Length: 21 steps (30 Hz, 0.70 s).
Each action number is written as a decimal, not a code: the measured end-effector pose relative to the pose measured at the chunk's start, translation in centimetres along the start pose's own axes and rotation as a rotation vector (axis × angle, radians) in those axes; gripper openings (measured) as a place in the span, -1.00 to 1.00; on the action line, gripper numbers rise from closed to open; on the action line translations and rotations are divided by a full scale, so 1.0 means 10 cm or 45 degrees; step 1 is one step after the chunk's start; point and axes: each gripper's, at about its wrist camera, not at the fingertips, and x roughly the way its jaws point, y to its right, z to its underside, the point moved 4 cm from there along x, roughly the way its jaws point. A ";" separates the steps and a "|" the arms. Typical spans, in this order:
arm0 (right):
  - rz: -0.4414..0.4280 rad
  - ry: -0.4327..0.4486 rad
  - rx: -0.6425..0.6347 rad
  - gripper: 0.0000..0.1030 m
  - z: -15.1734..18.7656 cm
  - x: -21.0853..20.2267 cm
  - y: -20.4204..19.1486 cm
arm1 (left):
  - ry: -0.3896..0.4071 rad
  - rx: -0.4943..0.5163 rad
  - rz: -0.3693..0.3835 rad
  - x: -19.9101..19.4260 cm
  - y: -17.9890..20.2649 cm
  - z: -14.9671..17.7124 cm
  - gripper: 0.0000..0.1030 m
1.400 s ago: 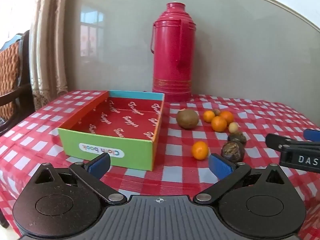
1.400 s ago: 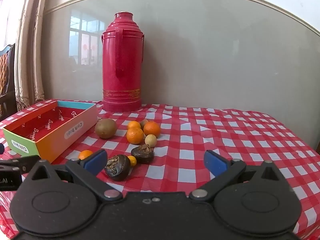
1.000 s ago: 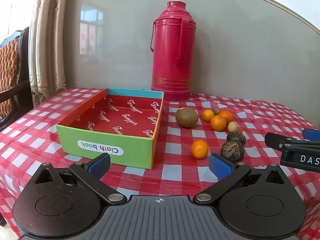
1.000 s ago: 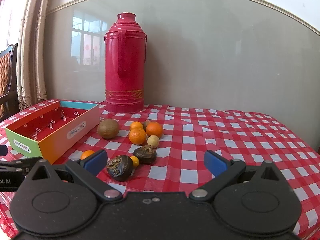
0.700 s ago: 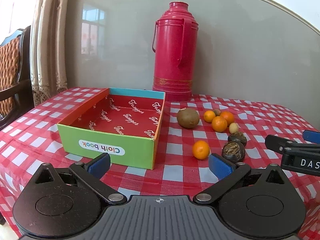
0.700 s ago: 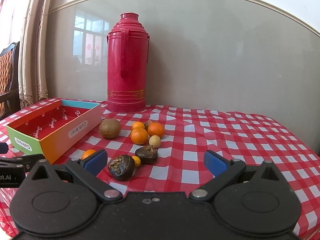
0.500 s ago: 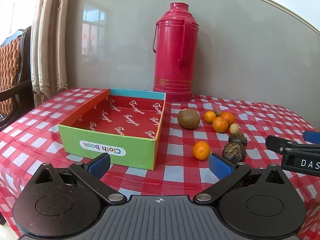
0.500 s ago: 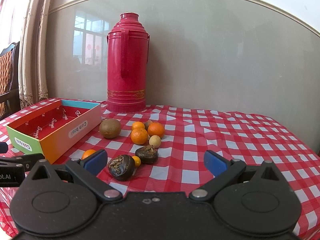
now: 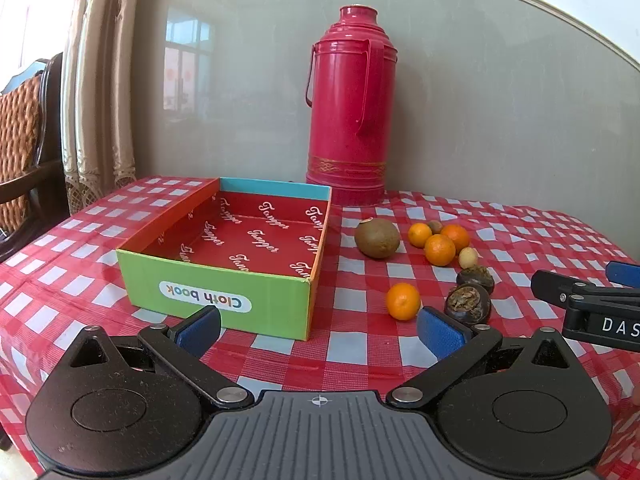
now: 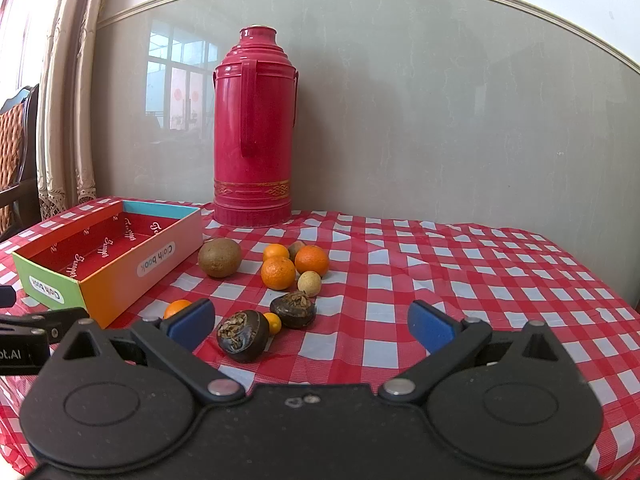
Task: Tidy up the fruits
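An open, empty colourful box (image 9: 236, 280) marked "Cloth book" sits on the checked tablecloth; it also shows in the right wrist view (image 10: 112, 264). To its right lie a brown kiwi (image 9: 377, 238), several small oranges (image 9: 439, 249), one lone orange (image 9: 403, 301), a pale small fruit (image 9: 468, 257) and two dark wrinkled fruits (image 9: 467, 304). My left gripper (image 9: 319, 326) is open and empty, in front of the box. My right gripper (image 10: 310, 321) is open and empty, just short of a dark fruit (image 10: 243, 335).
A tall red thermos (image 9: 349, 106) stands against the wall behind the box and fruit. A wooden chair (image 9: 24, 152) and curtain are at the far left. The right gripper's finger (image 9: 580, 300) reaches into the left wrist view at right.
Both views shifted slightly and settled; the scene sits a little higher and closer. No fruit has moved and both grippers stayed open.
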 end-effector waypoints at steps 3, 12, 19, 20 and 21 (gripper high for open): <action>0.000 0.000 -0.001 0.89 0.00 0.00 0.00 | 0.002 -0.001 -0.001 0.00 0.00 0.00 1.00; 0.001 0.002 0.000 0.89 0.00 0.00 0.00 | 0.005 0.001 -0.005 -0.01 0.00 0.00 1.00; 0.000 0.001 -0.001 0.89 0.00 0.00 -0.01 | 0.004 -0.002 -0.006 -0.01 -0.01 0.00 1.00; 0.000 0.001 -0.001 0.89 0.00 0.00 -0.01 | 0.005 -0.003 -0.005 -0.01 0.00 0.00 1.00; 0.000 0.001 0.000 0.89 0.00 0.00 -0.01 | 0.007 -0.002 -0.009 -0.01 0.00 0.00 1.00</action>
